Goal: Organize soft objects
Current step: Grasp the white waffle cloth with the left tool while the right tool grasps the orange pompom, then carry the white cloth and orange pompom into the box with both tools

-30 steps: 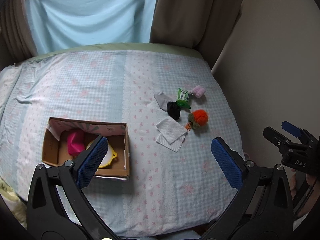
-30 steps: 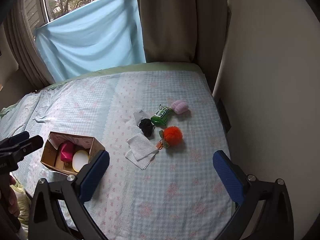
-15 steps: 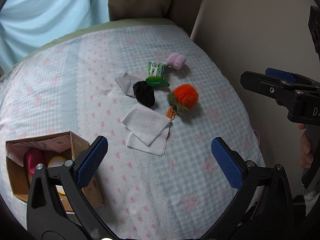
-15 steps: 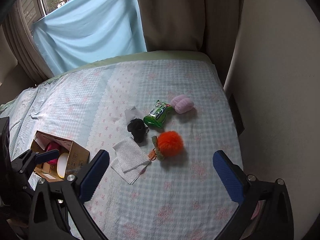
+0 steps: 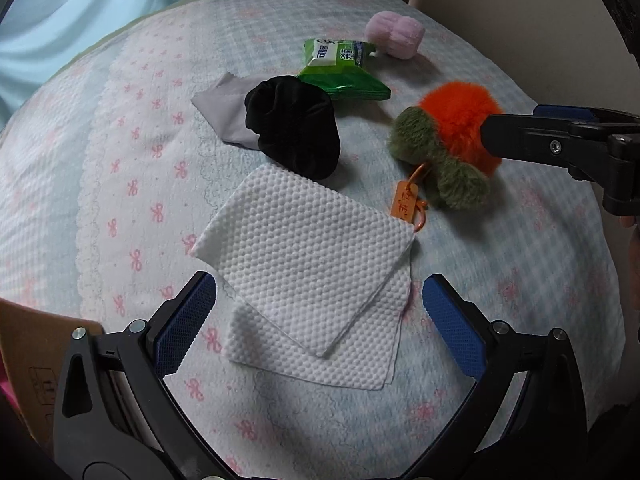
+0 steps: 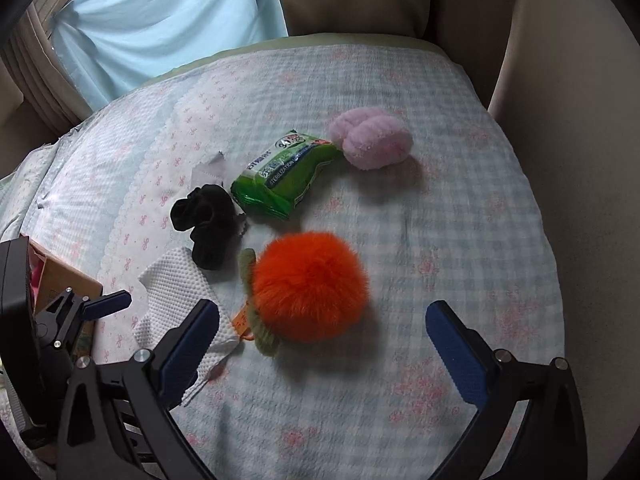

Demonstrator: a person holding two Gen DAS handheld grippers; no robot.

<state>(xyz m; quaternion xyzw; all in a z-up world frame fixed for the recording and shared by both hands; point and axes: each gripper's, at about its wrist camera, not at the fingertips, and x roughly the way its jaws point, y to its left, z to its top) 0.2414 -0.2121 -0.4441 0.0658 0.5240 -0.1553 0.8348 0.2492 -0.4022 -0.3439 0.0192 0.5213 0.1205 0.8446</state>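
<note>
The left gripper (image 5: 320,320) is held low with its blue-padded fingers (image 5: 182,326) spread wide apart. The right gripper (image 6: 322,344) is likewise held with jaws wide, nothing being gripped between its pads (image 6: 454,354).

Bedroom: quilted bed (image 6: 460,208), curtains (image 6: 160,28)

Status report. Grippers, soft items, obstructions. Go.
Left gripper open, over white cloths. Right gripper open, at orange pom-pom. Neither holds anything. Nothing blocking either grab.
</note>
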